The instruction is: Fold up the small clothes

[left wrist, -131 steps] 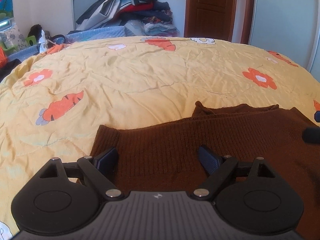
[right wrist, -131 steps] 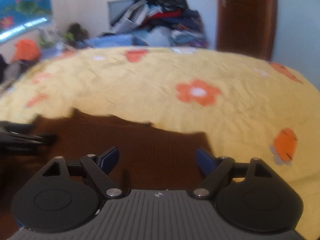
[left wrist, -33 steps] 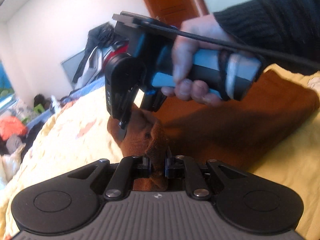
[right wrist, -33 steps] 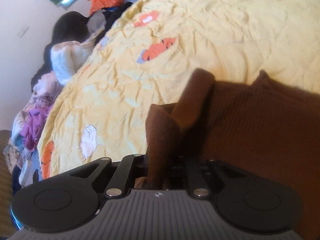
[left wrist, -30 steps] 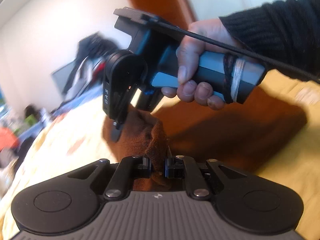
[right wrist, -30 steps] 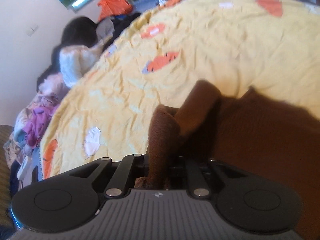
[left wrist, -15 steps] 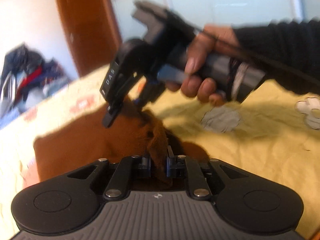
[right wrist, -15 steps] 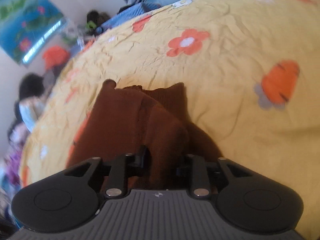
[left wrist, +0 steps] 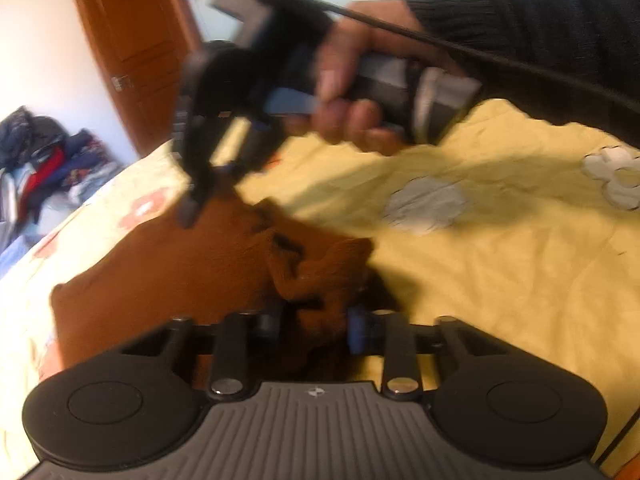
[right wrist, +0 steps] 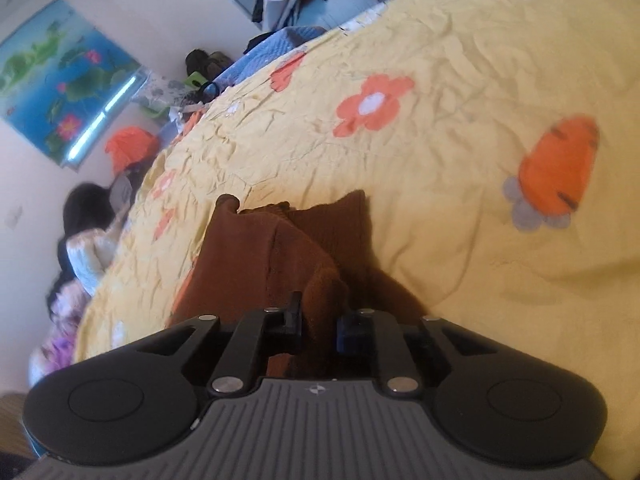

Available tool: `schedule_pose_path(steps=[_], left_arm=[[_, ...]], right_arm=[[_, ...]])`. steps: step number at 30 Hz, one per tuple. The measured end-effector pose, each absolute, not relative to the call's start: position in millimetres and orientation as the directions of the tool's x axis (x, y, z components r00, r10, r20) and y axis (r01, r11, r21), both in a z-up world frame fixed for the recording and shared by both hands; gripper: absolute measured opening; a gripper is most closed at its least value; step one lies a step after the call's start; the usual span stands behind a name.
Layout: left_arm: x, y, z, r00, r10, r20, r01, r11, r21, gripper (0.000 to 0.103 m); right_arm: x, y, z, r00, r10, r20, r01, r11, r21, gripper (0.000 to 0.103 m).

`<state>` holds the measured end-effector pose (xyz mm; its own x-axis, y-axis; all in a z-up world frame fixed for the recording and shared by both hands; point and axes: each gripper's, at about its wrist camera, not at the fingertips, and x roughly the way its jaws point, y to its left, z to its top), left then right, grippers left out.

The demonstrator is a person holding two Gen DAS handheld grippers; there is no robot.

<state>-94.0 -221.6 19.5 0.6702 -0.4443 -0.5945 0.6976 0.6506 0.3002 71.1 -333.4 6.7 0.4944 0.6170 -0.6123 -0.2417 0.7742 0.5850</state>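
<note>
A brown knit sweater [left wrist: 168, 276] lies folded over on the yellow bedspread [left wrist: 500, 248]. My left gripper [left wrist: 314, 322] has its jaws a little apart with a bunched sweater edge between them. In the right wrist view the sweater [right wrist: 256, 256] stretches away from my right gripper [right wrist: 318, 322], whose jaws also stand slightly apart around a fold of brown knit. The right gripper also shows in the left wrist view [left wrist: 224, 176], blurred, held by a hand just above the sweater's far edge.
The bedspread [right wrist: 460, 80] has orange flowers and a carrot print [right wrist: 560, 160]. A pile of clothes [left wrist: 36, 156] and a wooden door [left wrist: 136, 44] stand behind. Clothes and clutter [right wrist: 84, 248] lie beside the bed's left edge.
Both grippers carried the sweater edge across, folding it over. The jaws of both have since parted slightly around the cloth. The right gripper has lifted a little.
</note>
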Motion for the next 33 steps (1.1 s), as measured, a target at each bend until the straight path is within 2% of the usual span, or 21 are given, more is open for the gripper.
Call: schedule_pose_path(steps=[3, 5, 6, 7, 8, 9, 11, 13, 16, 17, 18, 19, 21, 22, 23, 24, 28, 30, 32, 33], left_arm=[[-97.0, -217.7, 14.8, 0.665, -0.452, -0.595, 0.704, 0.646, 0.296, 0.023], [-101.9, -205.3, 18.5, 0.651, -0.483, -0.586, 0.718, 0.643, 0.267, 0.024], [-109.4, -193.0, 26.1, 0.649, -0.512, -0.562, 0.724, 0.642, 0.251, 0.025], [-116.6, -179.7, 31.9, 0.654, -0.533, -0.537, 0.723, 0.649, 0.237, 0.027], [-123.4, -164.2, 35.9, 0.667, -0.543, -0.510, 0.713, 0.663, 0.227, 0.039], [-129.3, -148.4, 36.8, 0.691, -0.533, -0.489, 0.689, 0.690, 0.221, 0.063], [-137.5, -118.0, 35.8, 0.749, -0.474, -0.462, 0.616, 0.755, 0.225, 0.082], [-136.3, -99.8, 28.7, 0.767, -0.395, -0.507, 0.563, 0.792, 0.235, 0.081], [-121.7, -87.9, 13.6, 0.758, -0.309, -0.575, 0.505, 0.836, 0.216, 0.080], [-116.7, -85.9, 10.3, 0.748, -0.299, -0.593, 0.495, 0.846, 0.199, 0.073], [-111.6, -85.1, 7.4, 0.734, -0.298, -0.610, 0.493, 0.852, 0.177, 0.060], [-107.0, -85.7, 4.5, 0.722, -0.301, -0.623, 0.494, 0.855, 0.159, 0.054], [-104.3, -79.9, 9.4, 0.717, -0.326, -0.616, 0.497, 0.859, 0.125, 0.035], [-102.2, -79.3, 11.4, 0.718, -0.331, -0.612, 0.495, 0.861, 0.115, 0.030], [-99.6, -79.8, 12.0, 0.719, -0.335, -0.609, 0.491, 0.865, 0.105, 0.021], [-97.4, -75.9, 14.3, 0.715, -0.345, -0.608, 0.489, 0.868, 0.082, 0.016], [-85.6, -54.7, 13.1, 0.666, -0.377, -0.644, 0.486, 0.874, -0.009, 0.013], [-89.6, -50.0, 11.7, 0.661, -0.388, -0.643, 0.484, 0.875, -0.031, 0.012], [-92.7, -52.7, 12.8, 0.648, -0.397, -0.650, 0.502, 0.864, -0.026, 0.013], [-93.5, -49.2, 14.5, 0.633, -0.419, -0.651, 0.517, 0.854, -0.046, 0.015]], right_arm=[[69.2, -336.5, 19.4, 0.525, 0.610, -0.593, -0.277, 0.782, 0.559, 0.017], [77.1, -341.1, 8.2, 0.516, 0.574, -0.636, -0.228, 0.808, 0.543, 0.020], [78.6, -342.9, 0.4, 0.498, 0.573, -0.651, -0.207, 0.807, 0.553, 0.032], [76.6, -343.8, -2.8, 0.491, 0.575, -0.654, -0.187, 0.803, 0.566, 0.037], [68.6, -345.6, -1.1, 0.503, 0.573, -0.647, -0.180, 0.801, 0.570, 0.048], [59.5, -347.6, 4.3, 0.522, 0.574, -0.631, -0.184, 0.798, 0.574, 0.060], [33.9, -354.2, 19.1, 0.572, 0.584, -0.576, -0.197, 0.779, 0.595, 0.066], [6.8, -358.8, 28.2, 0.575, 0.632, -0.519, -0.227, 0.733, 0.642, 0.066], [-27.5, -352.2, 35.0, 0.548, 0.642, -0.536, -0.258, 0.739, 0.622, 0.066], [-35.4, -348.6, 34.7, 0.541, 0.630, -0.557, -0.260, 0.755, 0.602, 0.065], [-41.4, -345.5, 33.6, 0.531, 0.627, -0.570, -0.263, 0.762, 0.592, 0.063], [-46.2, -341.8, 32.0, 0.517, 0.633, -0.576, -0.269, 0.759, 0.593, 0.061], [-51.3, -331.3, 27.4, 0.475, 0.650, -0.593, -0.287, 0.751, 0.595, 0.048], [-52.2, -324.7, 24.7, 0.456, 0.644, -0.614, -0.297, 0.761, 0.577, 0.043], [-53.0, -319.0, 20.8, 0.442, 0.629, -0.640, -0.300, 0.776, 0.555, 0.024], [-52.8, -314.4, 17.2, 0.426, 0.614, -0.665, -0.300, 0.789, 0.536, 0.014], [-63.8, -314.9, 28.5, 0.458, 0.579, -0.675, -0.334, 0.816, 0.472, 0.011], [-63.1, -322.1, 13.8, 0.451, 0.518, -0.727, -0.296, 0.855, 0.425, 0.007], [-64.0, -331.2, 3.3, 0.445, 0.564, -0.695, -0.269, 0.825, 0.497, 0.007], [-66.0, -330.8, 5.7, 0.438, 0.575, -0.691, -0.269, 0.818, 0.509, 0.014]])
